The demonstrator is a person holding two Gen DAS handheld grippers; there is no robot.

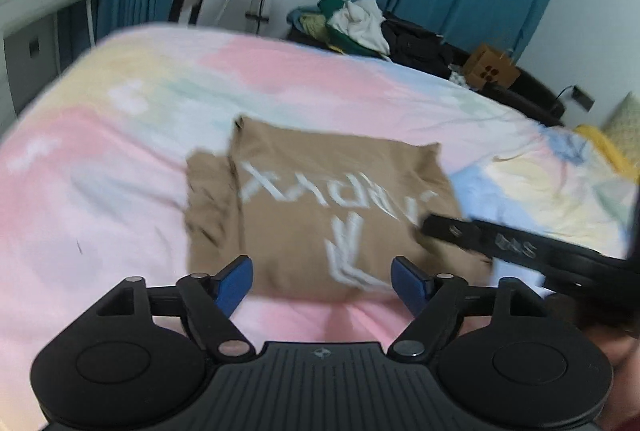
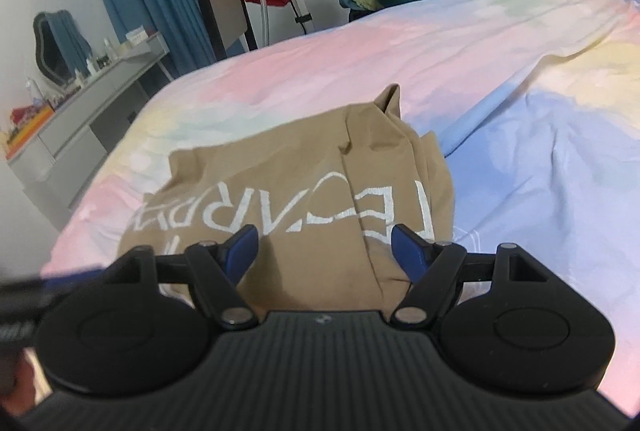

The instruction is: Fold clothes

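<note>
Both tongs, left (image 1: pixel 322 281) & right (image 2: pixel 324 249), apart; tan shirt (image 1: pixel 328 215) folded roughly rectangular, creased.

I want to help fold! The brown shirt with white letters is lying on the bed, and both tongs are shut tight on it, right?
Not quite. The brown shirt with white letters is lying on the bed, but both tongs are open, not shut on it. The left wrist view shows the left tongs spread wide, and the right wrist view shows the right tongs the same, holding nothing.
</note>
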